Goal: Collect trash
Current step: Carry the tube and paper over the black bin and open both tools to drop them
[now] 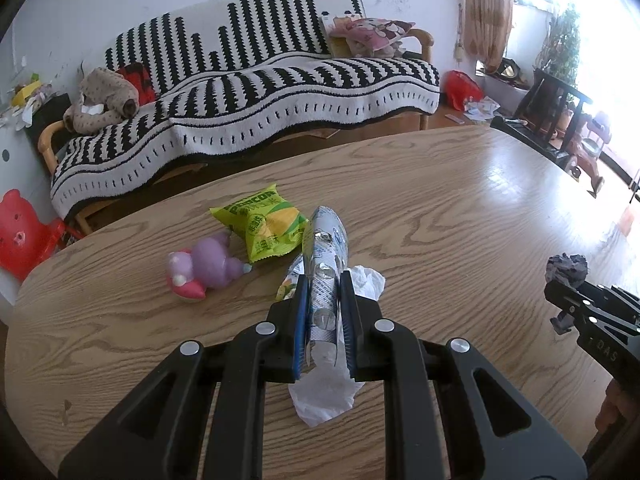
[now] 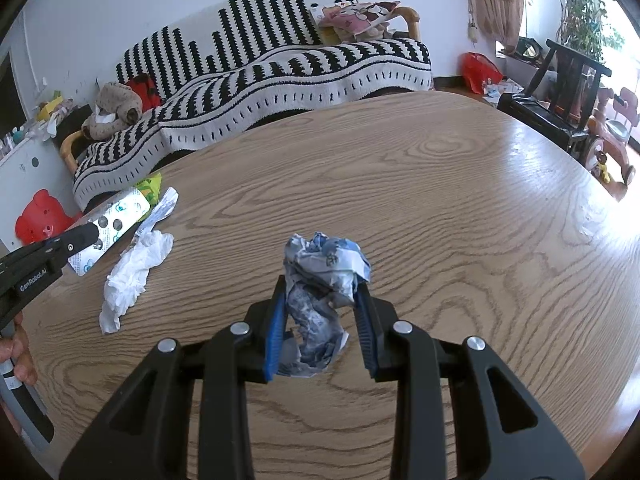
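Trash is held in both grippers above the desk (image 2: 440,184), ready for carrying off: an empty blister pack (image 1: 326,276) is clamped edgewise by the left gripper (image 1: 325,280) at lower centre, a crumpled paper wad (image 2: 320,280) (loosely balled) by the right gripper (image 2: 322,292).

**Striped sofa and toys behind a wood-grain counter**

Black-and-white striped throw (image 1: 248,80) draped over a wooden-armed sofa. Pink cartoon cushions (image 1: 368,34) at one end, brown knitted garment (image 1: 106,98) at the other. Red bear-shaped stool (image 1: 20,232) on the floor. Purple plush toy (image 1: 204,268) lying on the oak-patterned counter (image 1: 460,200).
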A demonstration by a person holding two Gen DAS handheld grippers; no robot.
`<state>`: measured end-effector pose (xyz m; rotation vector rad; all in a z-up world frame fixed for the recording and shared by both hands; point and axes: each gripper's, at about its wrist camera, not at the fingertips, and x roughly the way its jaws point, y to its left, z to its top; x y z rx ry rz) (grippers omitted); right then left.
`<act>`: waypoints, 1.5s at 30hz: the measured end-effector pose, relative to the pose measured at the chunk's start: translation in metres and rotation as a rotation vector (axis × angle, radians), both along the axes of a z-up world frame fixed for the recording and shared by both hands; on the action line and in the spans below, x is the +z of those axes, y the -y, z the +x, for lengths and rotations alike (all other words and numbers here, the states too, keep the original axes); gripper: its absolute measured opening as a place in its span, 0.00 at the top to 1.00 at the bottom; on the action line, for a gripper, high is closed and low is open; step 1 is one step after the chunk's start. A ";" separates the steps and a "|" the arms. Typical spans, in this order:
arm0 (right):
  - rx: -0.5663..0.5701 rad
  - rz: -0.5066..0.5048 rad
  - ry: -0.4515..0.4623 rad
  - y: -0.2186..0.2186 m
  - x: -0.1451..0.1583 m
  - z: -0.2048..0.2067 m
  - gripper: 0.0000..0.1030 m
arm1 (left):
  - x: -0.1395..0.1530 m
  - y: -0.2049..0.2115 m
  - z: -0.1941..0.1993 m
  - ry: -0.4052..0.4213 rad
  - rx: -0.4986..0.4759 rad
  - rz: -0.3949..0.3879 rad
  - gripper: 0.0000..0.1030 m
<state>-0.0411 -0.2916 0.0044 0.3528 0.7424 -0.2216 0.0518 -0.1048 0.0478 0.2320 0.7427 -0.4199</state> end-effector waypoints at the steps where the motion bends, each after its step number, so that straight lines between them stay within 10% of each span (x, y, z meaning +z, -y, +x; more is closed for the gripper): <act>1: 0.000 0.009 0.005 0.000 0.000 0.000 0.69 | 0.002 0.000 0.000 -0.005 -0.006 -0.013 0.86; 9: -0.028 0.070 0.216 0.020 0.071 -0.084 0.69 | 0.050 0.030 -0.100 0.012 -0.190 -0.165 0.86; 17: -0.163 0.011 0.189 0.095 0.085 -0.242 0.69 | 0.065 0.116 -0.237 -0.017 -0.417 -0.144 0.86; 24: -0.236 0.214 -0.008 0.146 -0.018 -0.323 0.69 | -0.008 0.185 -0.311 -0.235 -0.535 -0.085 0.86; 32: -0.337 0.472 -0.285 0.173 -0.190 -0.337 0.69 | -0.169 0.243 -0.323 -0.498 -0.563 0.282 0.86; 42: -0.347 0.571 -0.313 0.180 -0.220 -0.341 0.66 | -0.209 0.245 -0.302 -0.590 -0.533 0.302 0.84; 43: -0.350 0.579 -0.301 0.181 -0.216 -0.341 0.55 | -0.206 0.242 -0.301 -0.596 -0.519 0.285 0.82; 45: -0.365 0.569 -0.256 0.184 -0.200 -0.344 0.12 | -0.197 0.241 -0.305 -0.622 -0.493 0.257 0.22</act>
